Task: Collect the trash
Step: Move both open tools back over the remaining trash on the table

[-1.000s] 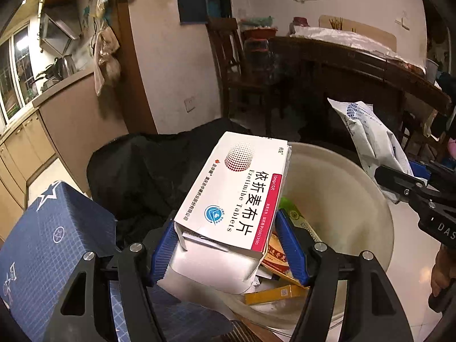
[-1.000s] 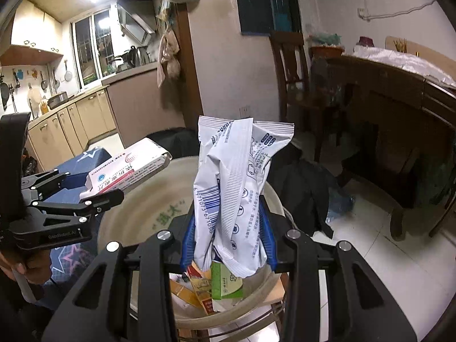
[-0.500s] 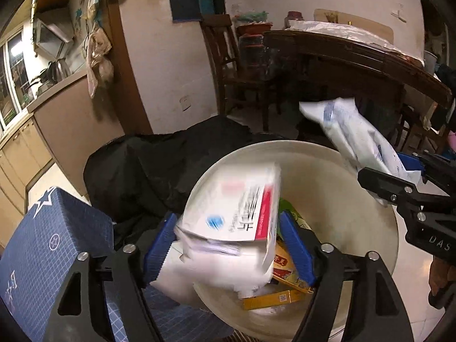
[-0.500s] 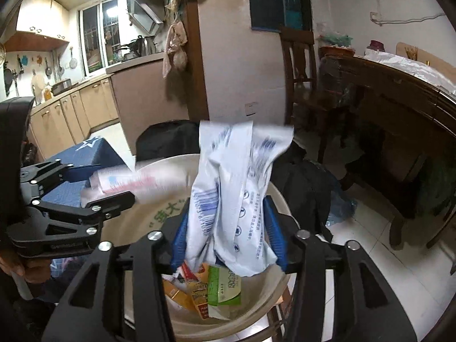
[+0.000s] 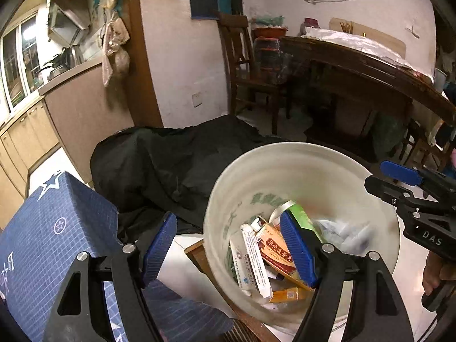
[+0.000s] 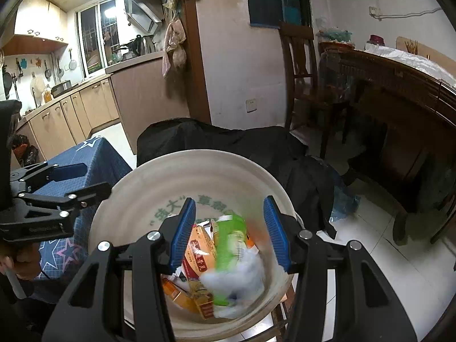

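Note:
A cream plastic bucket [image 5: 285,148] [image 6: 199,154] stands below both grippers and holds several pieces of trash. Among them lie a white medicine box [image 5: 253,259], an orange-red box [image 5: 276,250] [image 6: 199,250] and a green packet [image 6: 229,242]. A white plastic bag [image 6: 236,279] [image 5: 342,233] shows blurred inside the bucket, in mid-fall or just landed. My left gripper [image 5: 229,249] [image 6: 85,179] hangs open over the bucket's left rim with nothing between its blue pads. My right gripper [image 6: 230,233] [image 5: 376,174] is open above the bucket's middle, also empty.
A black bag [image 5: 171,165] is draped behind the bucket. A blue star-patterned cloth [image 5: 57,228] covers a box on the left. A wooden chair [image 5: 242,71] and a dark wooden table [image 5: 356,65] stand at the back right. Kitchen cabinets [image 6: 71,114] line the left wall.
Both grippers have opened. The white medicine box left the left gripper and the white bag left the right one; both dropped into the bucket.

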